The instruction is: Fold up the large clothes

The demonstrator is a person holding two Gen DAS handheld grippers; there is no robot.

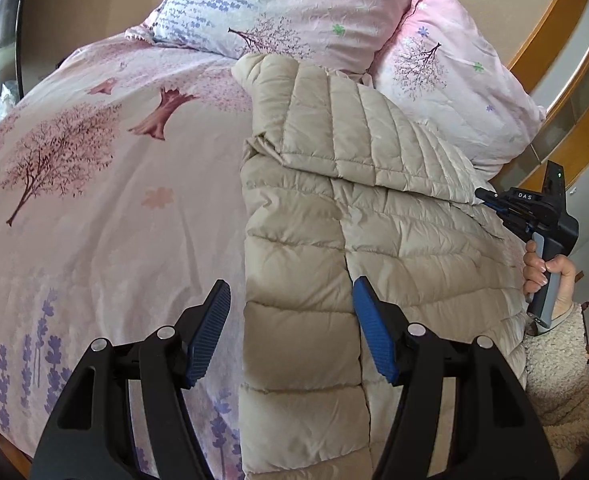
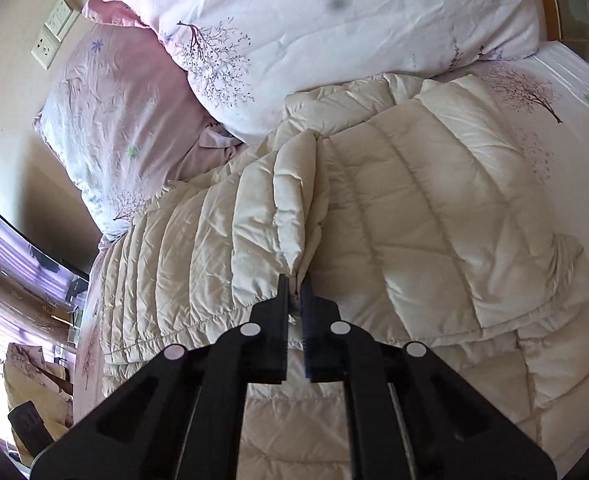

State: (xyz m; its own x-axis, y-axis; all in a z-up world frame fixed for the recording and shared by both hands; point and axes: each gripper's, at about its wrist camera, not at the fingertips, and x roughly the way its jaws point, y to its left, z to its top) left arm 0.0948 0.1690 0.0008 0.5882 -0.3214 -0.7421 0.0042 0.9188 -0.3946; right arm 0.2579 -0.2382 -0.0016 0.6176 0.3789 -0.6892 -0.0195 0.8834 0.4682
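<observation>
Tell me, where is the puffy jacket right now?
The puffy jacket lies on the flowery bed cover, just below the pillows; the right gripper pinches its sleeve edge.

jacket (image 1: pixel 374 240) hem cut off, sleeve cuff hidden by right claw (image 2: pixel 294 280)

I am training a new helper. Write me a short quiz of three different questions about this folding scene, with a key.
1. True or false: the right tool is shut on a fold of the beige padded jacket.
2. The left tool is: A) open, hovering above the jacket's edge; B) shut on a pillow; C) shut on a sleeve.
3. Fill in: the jacket lies on a bed cover printed with pink ____, below two pillows.

Key: 1 true; 2 A; 3 trees.
</observation>
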